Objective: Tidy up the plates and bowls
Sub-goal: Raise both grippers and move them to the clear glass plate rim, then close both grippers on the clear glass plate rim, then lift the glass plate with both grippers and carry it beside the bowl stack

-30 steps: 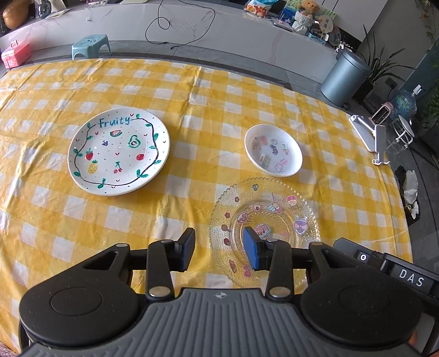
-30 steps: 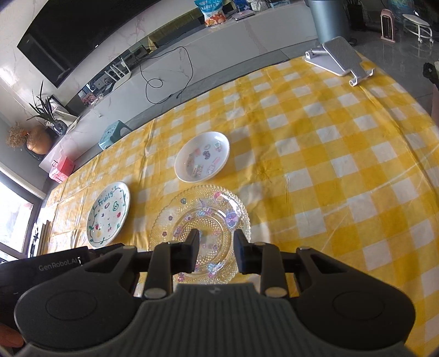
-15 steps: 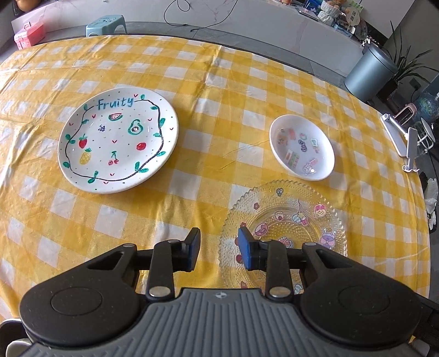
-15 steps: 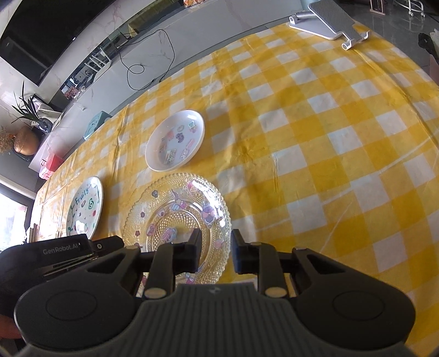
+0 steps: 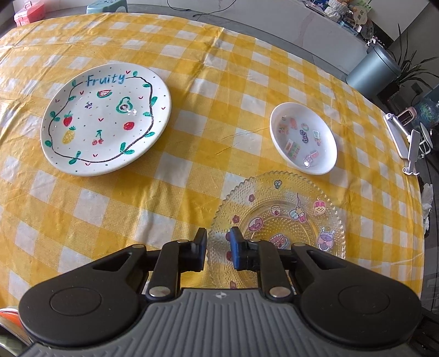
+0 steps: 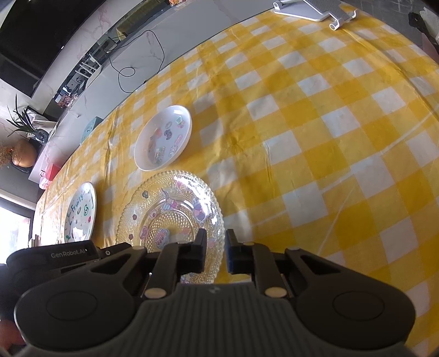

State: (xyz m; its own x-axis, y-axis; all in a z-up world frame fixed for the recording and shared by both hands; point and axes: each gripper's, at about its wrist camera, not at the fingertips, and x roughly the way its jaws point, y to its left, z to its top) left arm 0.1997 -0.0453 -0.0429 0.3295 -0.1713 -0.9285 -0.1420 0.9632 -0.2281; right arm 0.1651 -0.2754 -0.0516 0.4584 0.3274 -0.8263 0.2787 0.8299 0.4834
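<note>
A clear beaded glass plate (image 5: 285,214) with cartoon stickers lies on the yellow checked cloth, nearest to me. My left gripper (image 5: 218,241) straddles its left rim, jaws closing, and the pads stand apart from the glass. My right gripper (image 6: 215,241) straddles the right rim of the same glass plate (image 6: 170,208), jaws closing with a narrow gap still showing. A small white bowl (image 5: 303,137) with stickers sits just behind it. The white "Fruity" plate (image 5: 105,119) rests far left. The right wrist view shows the bowl (image 6: 164,137) and the Fruity plate (image 6: 81,212).
A white folding stand (image 5: 403,142) sits at the table's right edge, seen also as the stand (image 6: 315,8) at the far edge. A grey bin (image 5: 373,68) stands on the floor beyond. The left gripper's housing (image 6: 52,255) shows beside the glass plate.
Both grippers have sunk toward the glass plate and their jaws have narrowed, each now over one side of its rim. The plates and the bowl have not moved.
</note>
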